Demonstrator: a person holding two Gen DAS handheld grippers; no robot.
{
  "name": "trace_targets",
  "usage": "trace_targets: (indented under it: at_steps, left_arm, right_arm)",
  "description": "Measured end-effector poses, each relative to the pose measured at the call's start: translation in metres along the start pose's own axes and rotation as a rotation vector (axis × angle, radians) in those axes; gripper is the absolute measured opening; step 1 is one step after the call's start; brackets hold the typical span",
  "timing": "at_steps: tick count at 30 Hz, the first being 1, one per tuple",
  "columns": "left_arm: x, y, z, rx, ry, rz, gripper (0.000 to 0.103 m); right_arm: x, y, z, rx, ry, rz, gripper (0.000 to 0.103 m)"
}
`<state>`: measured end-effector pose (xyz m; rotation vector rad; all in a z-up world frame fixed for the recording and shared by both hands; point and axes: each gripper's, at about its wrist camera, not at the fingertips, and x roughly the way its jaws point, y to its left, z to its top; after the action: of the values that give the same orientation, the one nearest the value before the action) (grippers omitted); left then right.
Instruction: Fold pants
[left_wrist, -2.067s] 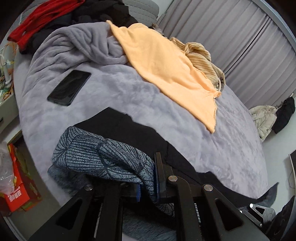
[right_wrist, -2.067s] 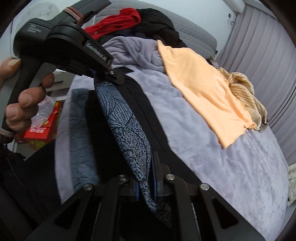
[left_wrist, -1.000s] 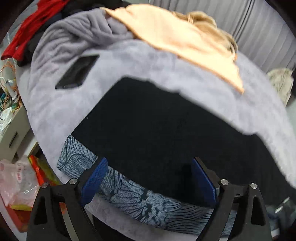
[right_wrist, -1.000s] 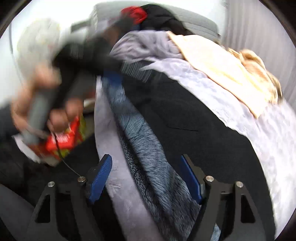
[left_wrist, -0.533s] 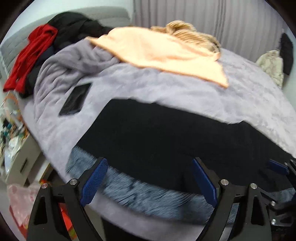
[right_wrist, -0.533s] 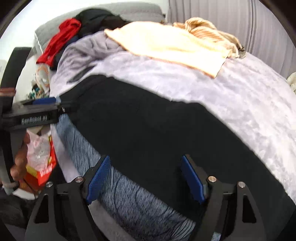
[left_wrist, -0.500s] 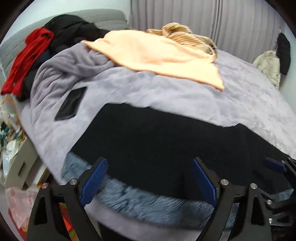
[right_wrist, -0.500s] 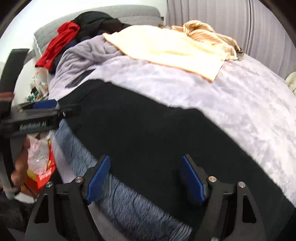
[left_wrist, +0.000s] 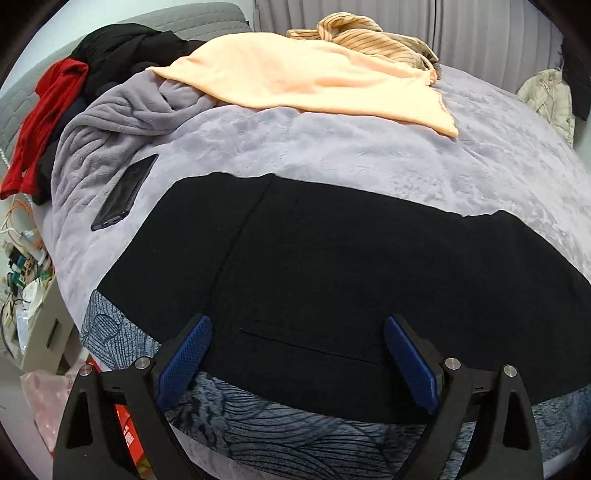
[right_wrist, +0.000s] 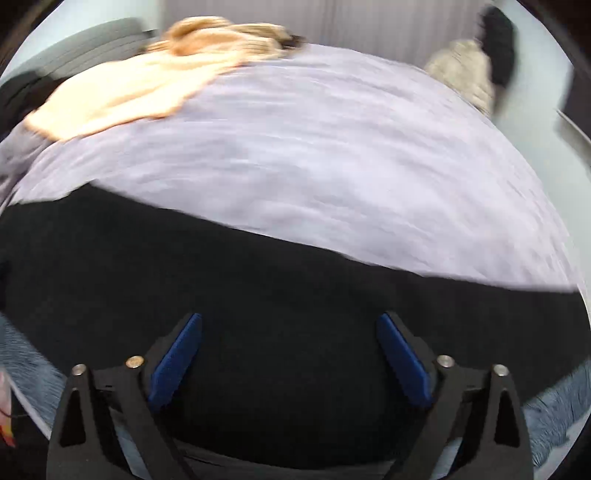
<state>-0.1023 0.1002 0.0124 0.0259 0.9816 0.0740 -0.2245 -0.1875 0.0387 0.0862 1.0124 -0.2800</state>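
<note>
Left tool (left_wrist: 297, 350) spread wide, empty, above black pants (left_wrist: 332, 266) flat on bed (left_wrist: 369, 155). Right tool (right_wrist: 288, 349) just opened wide, nothing between pads, also over pants.

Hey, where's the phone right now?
Left wrist view, left side: the phone lies on the grey blanket, just left of the black pants.

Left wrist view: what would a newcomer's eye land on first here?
The black pants spread flat across the near edge of the lilac fleece blanket, over a blue-grey patterned cloth. Behind them lies a peach cloth; a dark phone sits to the left.
</note>
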Motion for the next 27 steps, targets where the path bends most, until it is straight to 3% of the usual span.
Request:
trace_targets:
  at_steps: [4,8,10,12,14,16,17,20,23,27]
  left_arm:
    - [-0.016,-0.03,-0.002,0.061,-0.014,-0.091,0.095]
    - [-0.023,-0.063,-0.012,0.14,-0.014,-0.152,0.095]
    - [-0.013,-0.074,-0.018,0.17,0.018,-0.141,0.095]
    - [-0.013,-0.077,-0.021,0.174,-0.016,-0.113,0.102]
    - [-0.012,-0.078,-0.02,0.173,-0.013,-0.109,0.102]
    - [-0.01,-0.079,-0.017,0.174,-0.008,-0.108,0.102]
    - [-0.01,-0.08,-0.016,0.178,-0.005,-0.105,0.102]
    - [-0.008,-0.08,-0.014,0.167,0.005,-0.101,0.102]
    - [-0.008,-0.078,-0.015,0.158,0.008,-0.098,0.102]
    - [-0.008,-0.081,-0.019,0.158,-0.006,-0.075,0.102]
  right_arm:
    - [-0.023,-0.021,-0.011,0.092,-0.008,-0.033,0.103]
    - [-0.066,-0.031,-0.04,0.157,-0.081,0.03,0.103]
    - [-0.082,-0.059,-0.053,0.191,-0.104,0.007,0.103]
    - [-0.096,-0.104,-0.074,0.304,-0.13,-0.047,0.102]
    - [-0.097,-0.147,-0.092,0.45,-0.127,-0.012,0.099]
    - [-0.099,-0.18,-0.107,0.57,-0.154,0.012,0.087]
    - [-0.1,-0.19,-0.109,0.595,-0.164,0.014,0.087]
    - [-0.093,-0.214,-0.11,0.643,-0.168,0.003,0.086]
    - [-0.089,-0.223,-0.107,0.681,-0.174,0.045,0.085]
    - [-0.082,-0.23,-0.08,0.566,-0.257,0.016,0.077]
